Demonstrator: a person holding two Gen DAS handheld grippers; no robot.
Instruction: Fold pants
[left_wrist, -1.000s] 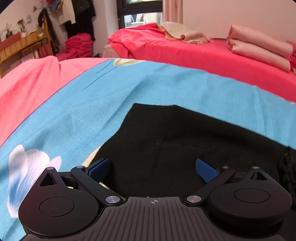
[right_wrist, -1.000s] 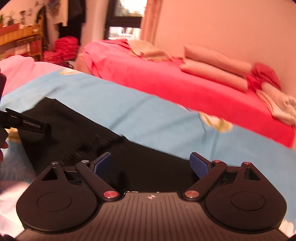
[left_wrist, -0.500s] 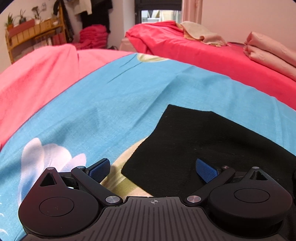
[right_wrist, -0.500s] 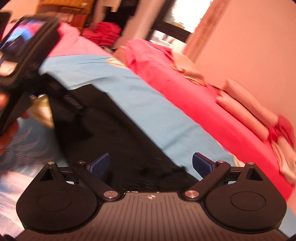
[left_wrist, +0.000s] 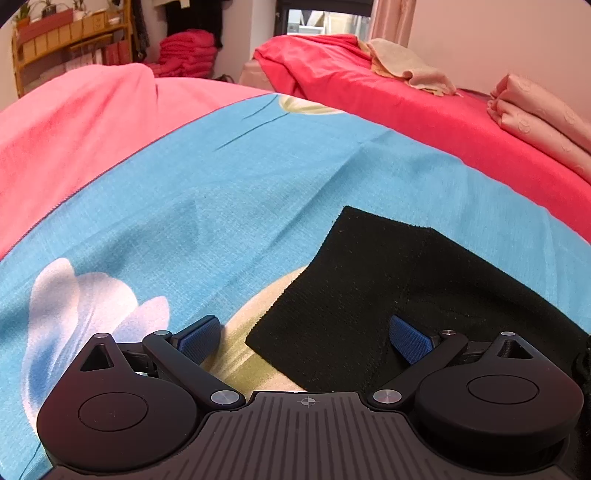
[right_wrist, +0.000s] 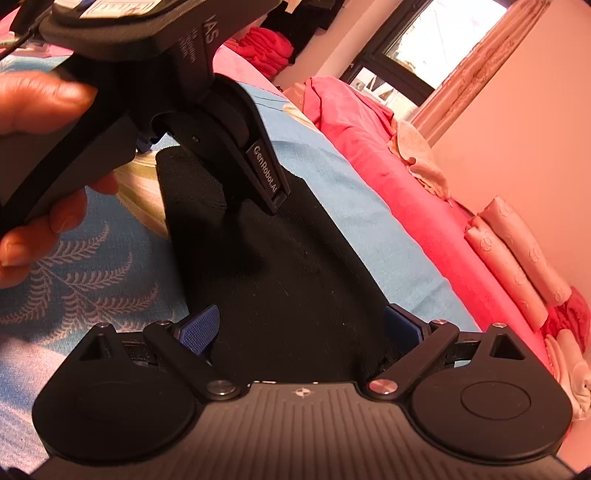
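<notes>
The black pants lie flat on a bed covered by a blue sheet printed with pale flowers and fern leaves. They are folded into a long dark band with a squared end toward the far left of the bed — in the left wrist view that corner sits over a cream-coloured flower on the sheet.

The left claw stands wide open, its blue pads well apart and holding nothing. The left pad is over the bare sheet, and the right pad is over the black cloth, so the squared end of the pants lies in the gap between them. Whether the pads touch the fabric cannot be told.

The right claw is also spread wide and empty, with the band of pants running forward between its fingers. In this view the body of the left claw reaches in from the upper left, gripped by a hand, and one of its fingers points down at the far end of the pants.

Beyond the blue sheet lies a red bedspread with folded pink bedding against the wall, and a wooden shelf stands in the far corner.
</notes>
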